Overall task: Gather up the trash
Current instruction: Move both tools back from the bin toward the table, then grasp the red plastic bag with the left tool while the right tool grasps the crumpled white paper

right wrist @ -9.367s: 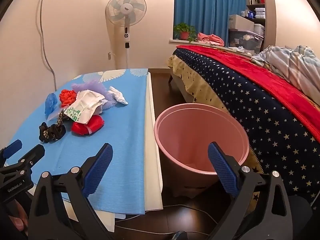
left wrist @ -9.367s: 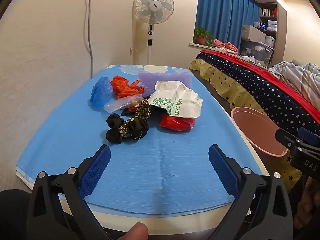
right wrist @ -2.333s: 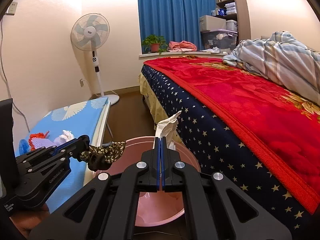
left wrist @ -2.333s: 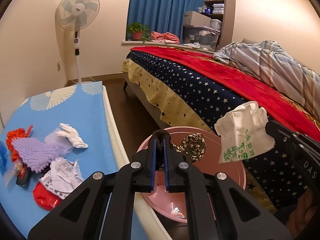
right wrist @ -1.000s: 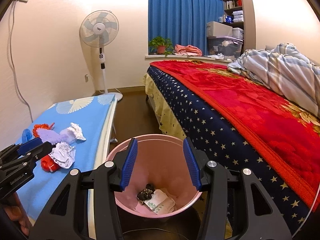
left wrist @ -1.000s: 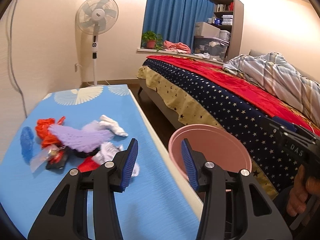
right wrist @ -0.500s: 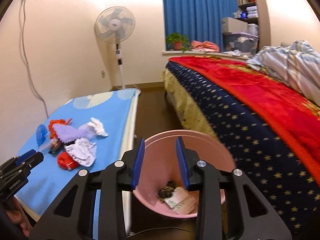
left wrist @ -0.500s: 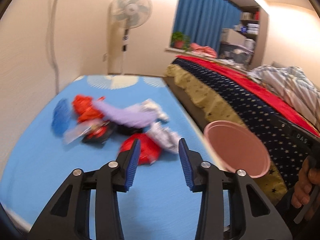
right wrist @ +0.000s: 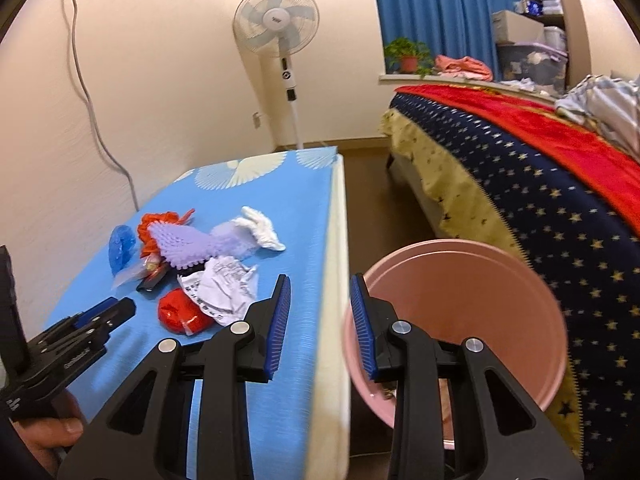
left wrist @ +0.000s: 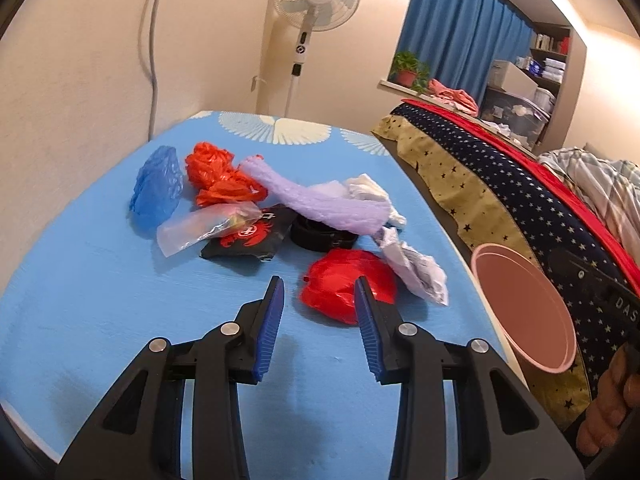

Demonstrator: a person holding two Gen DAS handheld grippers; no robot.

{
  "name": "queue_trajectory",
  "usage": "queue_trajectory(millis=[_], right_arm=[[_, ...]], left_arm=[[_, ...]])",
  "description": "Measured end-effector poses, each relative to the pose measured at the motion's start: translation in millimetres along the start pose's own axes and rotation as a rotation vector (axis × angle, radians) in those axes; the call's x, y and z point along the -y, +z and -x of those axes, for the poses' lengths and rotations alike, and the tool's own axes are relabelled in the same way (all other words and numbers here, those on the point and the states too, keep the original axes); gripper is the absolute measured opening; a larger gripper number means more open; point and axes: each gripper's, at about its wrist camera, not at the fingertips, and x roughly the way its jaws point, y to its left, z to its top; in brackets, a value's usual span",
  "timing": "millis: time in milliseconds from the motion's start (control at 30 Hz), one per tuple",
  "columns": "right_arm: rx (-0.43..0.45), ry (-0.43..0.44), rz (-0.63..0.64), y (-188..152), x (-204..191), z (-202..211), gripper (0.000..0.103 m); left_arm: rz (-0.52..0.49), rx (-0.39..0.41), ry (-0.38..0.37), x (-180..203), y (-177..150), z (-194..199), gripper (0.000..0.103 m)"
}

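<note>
Two half-open, empty hand-held grippers: left [left wrist: 319, 294] just short of red bag [left wrist: 347, 288], right [right wrist: 320, 294] beside pink bin [right wrist: 520, 276].

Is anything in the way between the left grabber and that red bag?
Nothing visible. The left gripper is open and empty, pointing at the red bag, with only bare blue table cover between them. The crumpled white paper lies against the bag's right side.

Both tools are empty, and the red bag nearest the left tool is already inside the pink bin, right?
Not quite. The red bag lies on the blue table, just ahead of the left tool, not in the pink bin; the left wrist view shows it. Both tools, the right tool included, are empty.
</note>
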Motion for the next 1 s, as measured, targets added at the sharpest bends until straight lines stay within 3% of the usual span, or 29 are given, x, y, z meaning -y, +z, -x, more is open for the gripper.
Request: queue_trajectory(millis=[300,400,533,800,867,933,1000], right_arm=[[-0.076,0.084,-0.008,-1,-24,-43,0.033],[-0.115,0.106,0.007,-3,-36,-59,0.04],[-0.161,0.138,0.001,-6,-44,-73,0.042],[-0.239,0.134,0.008,-15,-51,-89,0.043],[-0.255,0.138,0.006,-17,-50,-91,0.037],[-0.274,0.154,0.001,-19,-49,-94,0.018],[-0.275,0.16,0.009,-20,-50,-92,0.012]], left_arm=[[-0.006,-0.003,0.014,-5,-1,-7,0.036],[-0.006,-0.004,0.017,-6,0,-9,0.036],[0.007,-0.006,0.018,-10,1,-11,0.036],[0.012,-0.011,0.014,-12,2,-13,0.036],[0.008,-0.008,0.014,-10,1,-13,0.036],[0.009,-0.004,0.015,-10,1,-11,0.036],[0.011,-0.002,0.016,-10,1,-10,0.036]])
